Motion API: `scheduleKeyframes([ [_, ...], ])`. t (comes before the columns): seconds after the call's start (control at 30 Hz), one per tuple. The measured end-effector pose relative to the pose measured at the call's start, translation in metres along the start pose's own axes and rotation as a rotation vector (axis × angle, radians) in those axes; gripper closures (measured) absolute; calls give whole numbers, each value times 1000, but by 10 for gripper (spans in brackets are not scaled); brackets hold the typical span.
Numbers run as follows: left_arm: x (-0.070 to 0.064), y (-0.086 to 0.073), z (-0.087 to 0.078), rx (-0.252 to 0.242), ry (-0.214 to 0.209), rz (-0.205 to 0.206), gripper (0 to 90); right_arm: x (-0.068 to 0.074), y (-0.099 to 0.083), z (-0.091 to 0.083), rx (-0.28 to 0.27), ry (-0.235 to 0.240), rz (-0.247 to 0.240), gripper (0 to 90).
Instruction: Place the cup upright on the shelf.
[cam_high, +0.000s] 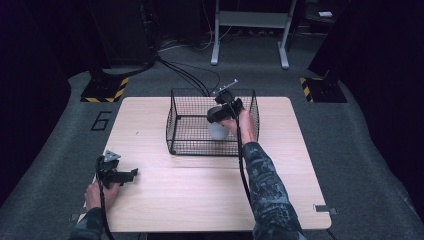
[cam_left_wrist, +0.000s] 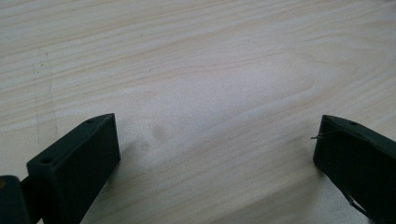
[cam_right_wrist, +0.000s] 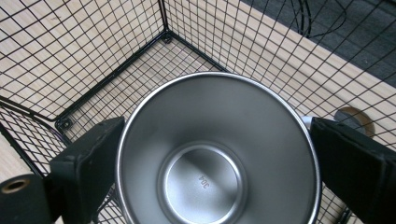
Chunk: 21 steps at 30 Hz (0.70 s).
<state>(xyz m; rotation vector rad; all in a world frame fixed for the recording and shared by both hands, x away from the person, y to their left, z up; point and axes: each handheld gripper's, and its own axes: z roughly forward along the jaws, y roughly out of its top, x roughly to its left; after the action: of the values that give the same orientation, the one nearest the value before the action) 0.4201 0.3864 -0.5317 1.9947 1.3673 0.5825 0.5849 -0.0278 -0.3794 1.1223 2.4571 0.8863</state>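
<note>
Two tongs noted, taken from left to right. Found the left tongs (cam_high: 131, 175) at the near left corner of the worktop (cam_high: 200, 195), low over the bare wood, with the hand (cam_high: 97, 194) behind them. Read the jaws as wide apart and holding nothing. Saw only wood grain between them in the left gripper view.

Moved on to the wire basket (cam_high: 172, 120) at the far middle of the worktop, and to the right tongs (cam_high: 220, 116) reaching into its right half from above. Found them closed on a steel cup (cam_high: 218, 131), one jaw against each side of its outer wall just under the rim.

Judged the key relation thus: cup dead centre between the jaws, upright, its long axis running straight down away from the tongs, mouth up. Rated the right hand far nearer than the left, well apart across the worktop. Expected any coming move to be straight up or down, clear of the mesh walls.

Got from the right gripper view what the high view lacked: the empty inside of the cup, a "304" stamp on its floor, and a basket corner beyond it. Got from the high view the cup's place in the basket. Could not tell from either whether the cup touched the basket floor.
</note>
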Motion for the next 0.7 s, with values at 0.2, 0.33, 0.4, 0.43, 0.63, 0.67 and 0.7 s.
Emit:
scheduleKeyframes([
  [0.2, 0, 0, 0, 0, 0, 0, 4, 2, 0, 9, 9, 7, 12, 60],
  [0.33, 0, 0, 0, 1, 0, 1, 4, 4, 0, 14, 16, 6, 23, 60],
  [0.4, 0, 0, 0, 0, 0, 0, 4, 4, 0, 17, 19, 2, 15, 60],
  [0.43, 0, 0, 0, 0, 1, 0, 4, 5, -1, 20, 28, 2, 24, 60],
  [0.63, 0, 0, 0, 0, 0, 0, 4, 5, -4, 30, 42, 2, 39, 59],
  [0.67, 0, 0, 0, 0, 0, 1, 4, 6, -5, 31, 45, -1, 40, 60],
  [0.7, 0, 0, 0, 0, 0, 0, 4, 5, -5, 33, 48, 0, 38, 59],
])
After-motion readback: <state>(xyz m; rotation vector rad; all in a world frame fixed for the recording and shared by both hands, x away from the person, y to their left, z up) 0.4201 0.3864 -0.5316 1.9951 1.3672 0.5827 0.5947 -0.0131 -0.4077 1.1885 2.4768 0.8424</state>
